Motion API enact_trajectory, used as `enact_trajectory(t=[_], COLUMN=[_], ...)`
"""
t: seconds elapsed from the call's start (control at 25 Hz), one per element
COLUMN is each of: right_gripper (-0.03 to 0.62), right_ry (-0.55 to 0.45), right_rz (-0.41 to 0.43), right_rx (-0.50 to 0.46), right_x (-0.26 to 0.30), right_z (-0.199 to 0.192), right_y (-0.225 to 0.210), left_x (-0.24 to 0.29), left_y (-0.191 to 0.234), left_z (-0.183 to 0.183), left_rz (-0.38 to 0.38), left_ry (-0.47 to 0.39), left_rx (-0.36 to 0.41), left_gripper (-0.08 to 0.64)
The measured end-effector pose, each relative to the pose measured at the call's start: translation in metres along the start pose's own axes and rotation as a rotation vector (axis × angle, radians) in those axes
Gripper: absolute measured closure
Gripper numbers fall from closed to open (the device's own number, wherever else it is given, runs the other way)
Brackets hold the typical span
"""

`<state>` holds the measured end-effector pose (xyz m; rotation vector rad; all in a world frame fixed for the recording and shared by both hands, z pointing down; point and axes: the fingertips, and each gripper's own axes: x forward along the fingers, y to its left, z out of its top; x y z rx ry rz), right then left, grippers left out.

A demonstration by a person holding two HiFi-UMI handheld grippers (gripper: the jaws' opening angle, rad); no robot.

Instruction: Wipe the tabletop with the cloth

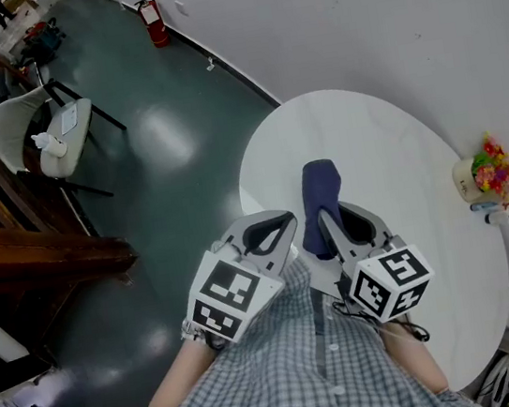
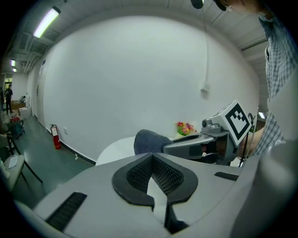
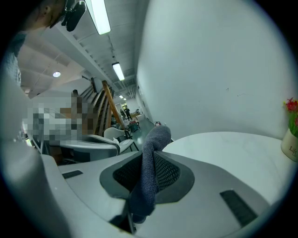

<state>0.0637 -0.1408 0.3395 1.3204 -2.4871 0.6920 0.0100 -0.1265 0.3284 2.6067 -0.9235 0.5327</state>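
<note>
The right gripper (image 3: 148, 160) is clamped on the dark blue cloth (image 1: 319, 193), which juts past its jaws above the near left part of the round white table (image 1: 388, 145). Just left of it, the left gripper (image 2: 152, 160) is closed on nothing.

Dark blue cloth (image 3: 150, 179): soft, matt, finely knitted, with a slightly fuzzy nap. White counter (image 1: 389, 149): smooth, stone-like top with a faint sheen. Left tongs (image 2: 152, 159) and right tongs (image 3: 145, 160): matt grey moulded plastic, with black, rubbery, finely ribbed pads (image 2: 138, 175). Floor (image 1: 159, 136): dark green, glossy, showing pale reflections. At the left, brown wooden beams (image 1: 44, 253). Nearest, a checked woven shirt (image 1: 299, 371)
</note>
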Motion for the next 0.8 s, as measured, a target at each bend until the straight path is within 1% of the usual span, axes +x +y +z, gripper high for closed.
enact_trajectory(t=[0.28, 0.8], right_gripper=[0.526, 0.526], right_ry=[0.016, 0.024], right_rz=[0.018, 0.02], right_rx=[-0.017, -0.025], right_x=[0.006, 0.011], right_z=[-0.001, -0.002], right_y=[0.01, 0.018], left_x=[-0.008, -0.01], left_y=[0.006, 0.01], left_z=[-0.002, -0.002], left_rz=[0.009, -0.002], left_ry=[-0.011, -0.008], left_rx=[-0.028, -0.012], left_gripper=[0.554, 0.554])
